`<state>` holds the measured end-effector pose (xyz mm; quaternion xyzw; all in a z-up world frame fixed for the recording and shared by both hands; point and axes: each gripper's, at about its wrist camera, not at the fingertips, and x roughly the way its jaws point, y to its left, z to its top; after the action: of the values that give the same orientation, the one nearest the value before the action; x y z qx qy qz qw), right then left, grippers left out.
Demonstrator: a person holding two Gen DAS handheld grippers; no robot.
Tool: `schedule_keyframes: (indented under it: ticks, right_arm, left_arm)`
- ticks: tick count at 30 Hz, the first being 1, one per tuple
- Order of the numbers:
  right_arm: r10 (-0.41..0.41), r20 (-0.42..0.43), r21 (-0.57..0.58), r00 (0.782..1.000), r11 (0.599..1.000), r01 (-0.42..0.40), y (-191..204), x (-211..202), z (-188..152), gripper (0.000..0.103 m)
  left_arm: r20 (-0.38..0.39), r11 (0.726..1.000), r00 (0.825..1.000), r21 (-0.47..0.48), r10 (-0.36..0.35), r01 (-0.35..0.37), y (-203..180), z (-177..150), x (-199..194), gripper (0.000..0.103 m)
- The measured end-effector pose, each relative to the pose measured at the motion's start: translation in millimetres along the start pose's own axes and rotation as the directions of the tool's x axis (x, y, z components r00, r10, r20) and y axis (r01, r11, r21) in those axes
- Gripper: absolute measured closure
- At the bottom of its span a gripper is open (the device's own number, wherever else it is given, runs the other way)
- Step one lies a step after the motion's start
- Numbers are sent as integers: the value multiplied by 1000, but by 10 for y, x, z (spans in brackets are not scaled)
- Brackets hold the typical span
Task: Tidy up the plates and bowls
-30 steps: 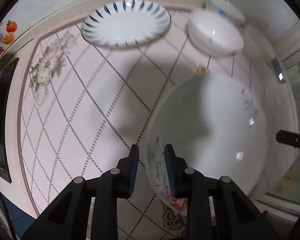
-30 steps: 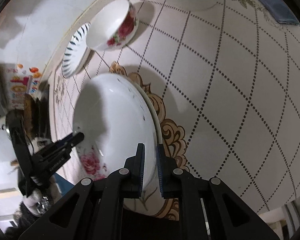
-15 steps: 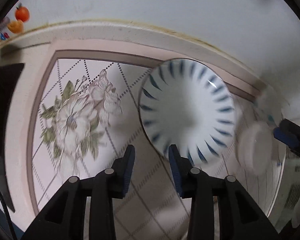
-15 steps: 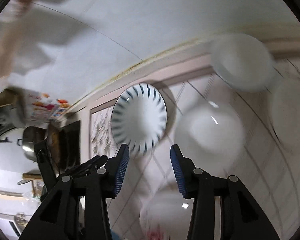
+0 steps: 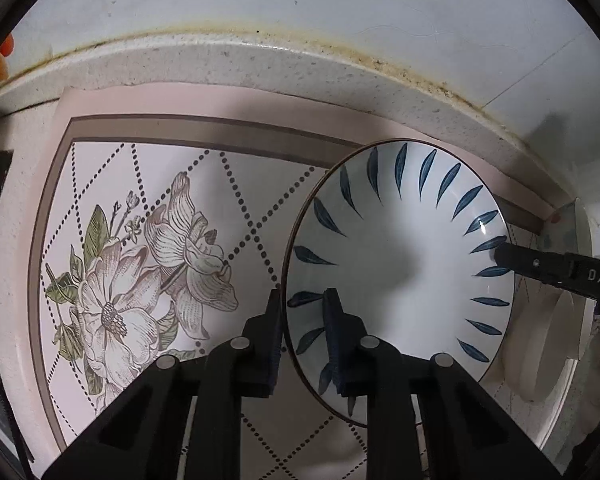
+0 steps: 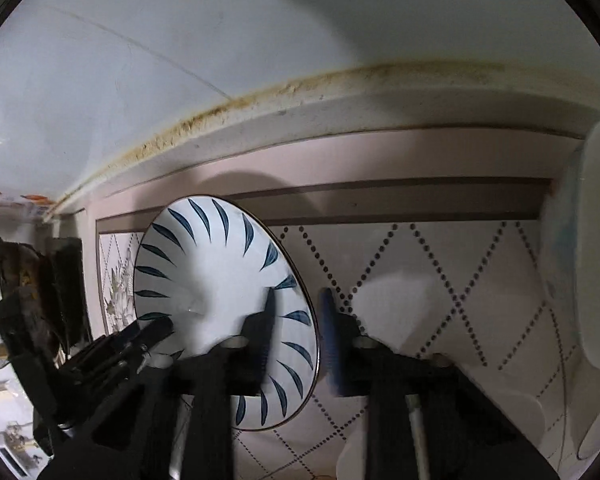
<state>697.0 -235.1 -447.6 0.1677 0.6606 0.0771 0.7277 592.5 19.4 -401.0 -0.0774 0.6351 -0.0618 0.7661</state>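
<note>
A white plate with blue leaf strokes [image 5: 400, 260] lies on the patterned mat near the back wall. My left gripper [image 5: 303, 308] points steeply down and straddles the plate's left rim. Its jaws are closing, with a thin dark gap still showing beside the rim. One of the right gripper's fingers [image 5: 540, 266] lies over the plate's far right rim. In the right wrist view the same plate [image 6: 212, 272] has its right rim between the blurred jaws of my right gripper [image 6: 298, 316], which is shut on it. The left tool's fingers [image 6: 156, 328] show at the plate's lower left.
The white wall [image 5: 300, 20] and the counter's raised stained back edge [image 5: 260, 64] run close behind the plate. A white bowl [image 5: 556, 340] stands just right of it. Another pale bowl [image 6: 592, 240] is at the right edge. Dark kitchen gear [image 6: 64, 280] sits left.
Both grippers let go of the large floral bowl and moved to the blue-leaf plate at the back. Their jaws widened on the way and now stand narrower around the plate's opposite rims.
</note>
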Motion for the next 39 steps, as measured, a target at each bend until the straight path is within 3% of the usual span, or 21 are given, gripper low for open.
schedule_keyframes:
  ticks: [10, 20, 29, 39]
  right_arm:
    - [4, 18, -31, 1000, 999, -3, 33, -84, -89, 92]
    - [66, 79, -93, 995, 994, -58, 152, -783, -426, 92]
    - [96, 130, -149, 987, 986, -76, 95, -1416, -1180, 92]
    - [112, 136, -112, 984, 989, -97, -366, -1557, -2117, 92]
  left_arm:
    - [37, 999, 999, 14, 29, -29, -95, -145, -205, 86]
    - [120, 998, 993, 56, 11, -18, -191, -527, -886, 86]
    - [171, 996, 985, 83, -28, 14, -520, -1030, -1402, 86]
    - [135, 988, 990, 150, -36, 15, -816, -1644, -1357, 86]
